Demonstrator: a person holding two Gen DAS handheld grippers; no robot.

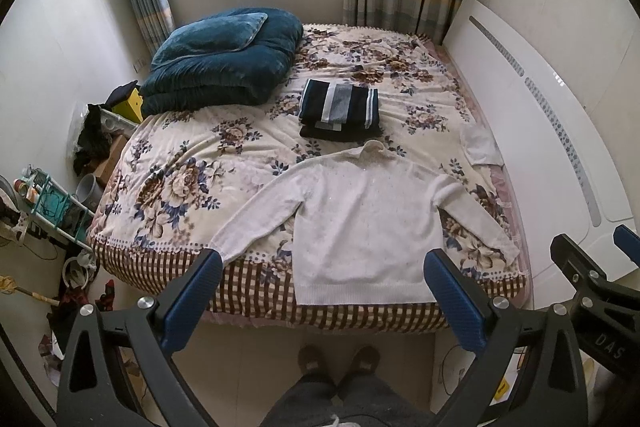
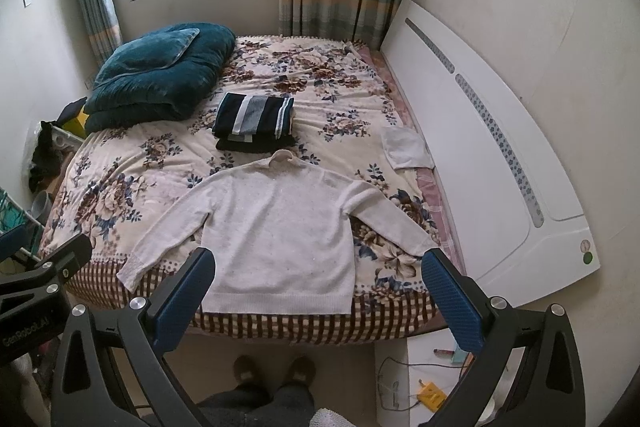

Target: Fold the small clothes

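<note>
White sweater lies flat, front down or up — cannot tell — at the near edge of the bed, hem toward the person, both sleeves spread out to left and right. A folded striped garment sits just beyond its collar, a blue quilt at the far left.

Left gripper and right gripper both hover above the near bed edge, jaws spread wide, nothing held.

Judged step: folding not yet begun. Next move likely calls for lowering to a sleeve cuff, pinching it, and carrying it across the body — cloth is soft and may drag.
</note>
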